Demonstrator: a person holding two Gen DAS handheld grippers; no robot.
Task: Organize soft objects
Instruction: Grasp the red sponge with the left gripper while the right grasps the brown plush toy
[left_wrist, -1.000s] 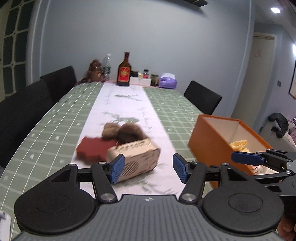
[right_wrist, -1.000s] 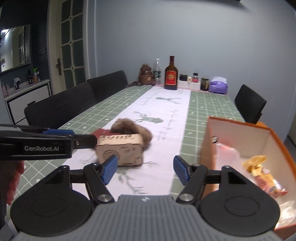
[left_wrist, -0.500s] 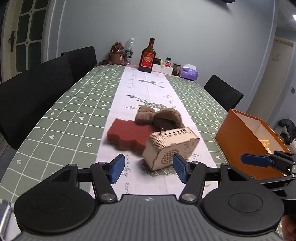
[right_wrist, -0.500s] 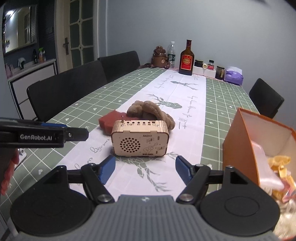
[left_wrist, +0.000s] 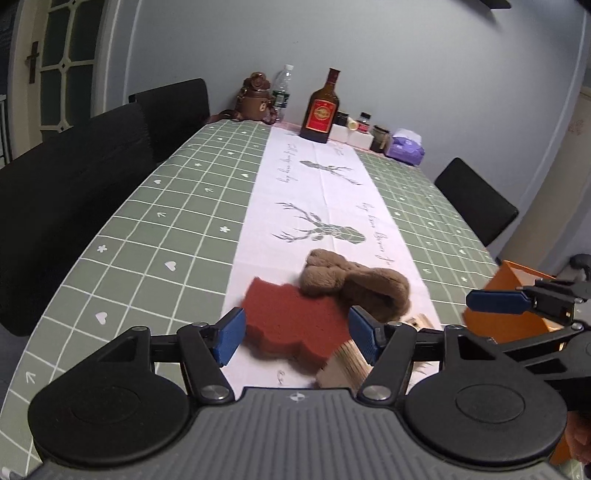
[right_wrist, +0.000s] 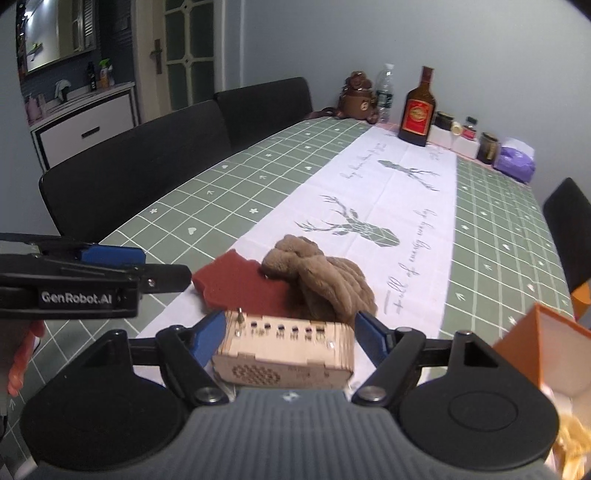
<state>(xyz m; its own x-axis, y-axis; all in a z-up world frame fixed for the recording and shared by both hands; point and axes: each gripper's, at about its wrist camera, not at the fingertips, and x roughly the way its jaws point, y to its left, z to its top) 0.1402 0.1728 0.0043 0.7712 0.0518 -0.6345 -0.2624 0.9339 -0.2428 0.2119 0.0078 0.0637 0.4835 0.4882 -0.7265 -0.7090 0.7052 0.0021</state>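
Both grippers have their jaws opening and hold nothing. Left gripper (left_wrist: 295, 334) frames the dark red sponge (left_wrist: 291, 317), its pads clear of it; right gripper (right_wrist: 291, 334) straddles the wooden radio box (right_wrist: 284, 350), pads just beside its ends.

That sponge is flat with a notched edge, lying on the white deer-print runner (right_wrist: 399, 206). At its two o'clock, overlapping its corner, sits a brown plush toy (right_wrist: 321, 277), fuzzy and lumpy. The radio lies at the sponge's five o'clock.

At three o'clock of the pile stands an orange box (right_wrist: 517, 343); the right wrist view shows its white inside and something yellow and crinkled at the bottom edge, while the left wrist view shows only its outer wall.
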